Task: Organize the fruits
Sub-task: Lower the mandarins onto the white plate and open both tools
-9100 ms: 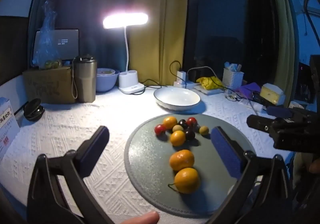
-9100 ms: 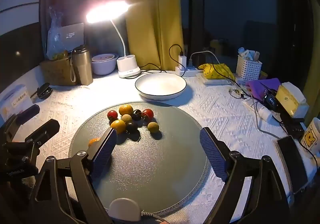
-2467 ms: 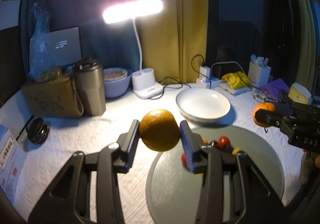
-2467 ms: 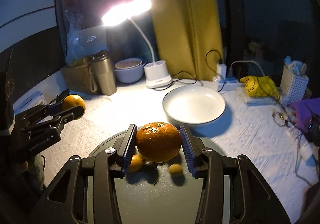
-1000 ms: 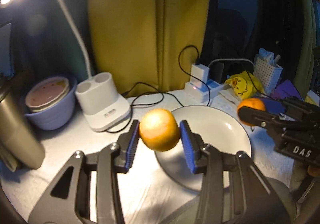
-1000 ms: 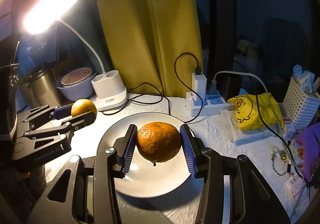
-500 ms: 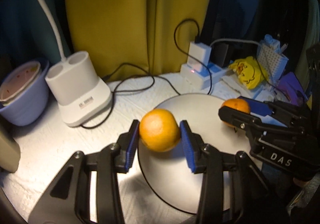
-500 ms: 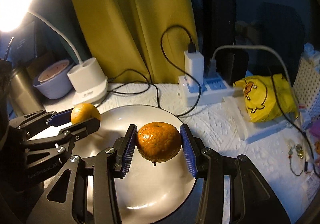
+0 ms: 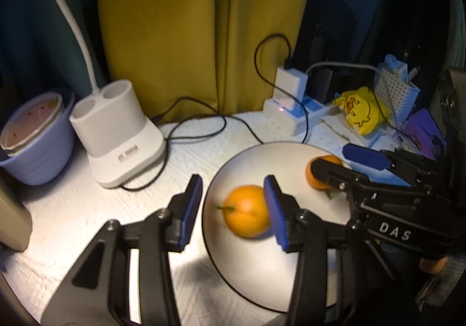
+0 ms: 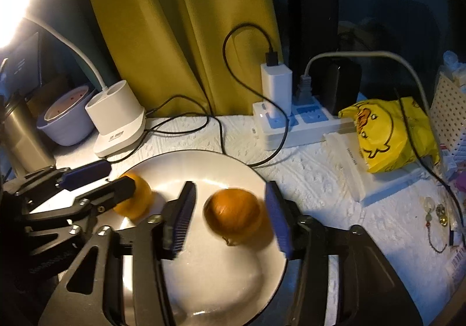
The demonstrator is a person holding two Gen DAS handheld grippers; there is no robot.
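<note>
A white plate [image 9: 294, 288] [image 10: 209, 282] lies on the white textured cloth. My left gripper [image 9: 233, 211] is open over the plate's left rim; a blurred orange [image 9: 247, 219] sits in the plate just below its right finger. My right gripper [image 10: 230, 215] is open over the plate; a second orange [image 10: 233, 215] lies between its spread fingers, free of both. In the left wrist view the right gripper [image 9: 349, 163] shows with the second orange [image 9: 317, 180] behind it. In the right wrist view the left gripper [image 10: 99, 177] shows with the first orange [image 10: 137, 203] behind it.
A white lamp base [image 9: 116, 134] [image 10: 119, 119] with cables stands left behind the plate. A lilac bowl [image 9: 35, 134], a power strip with chargers [image 10: 291, 125], a yellow duck bag [image 10: 390, 134] and a white basket [image 9: 393, 90] line the back before a yellow curtain.
Both grippers have opened and let go of their oranges, which now lie in the white plate. Both grippers have dropped lower over the plate.
</note>
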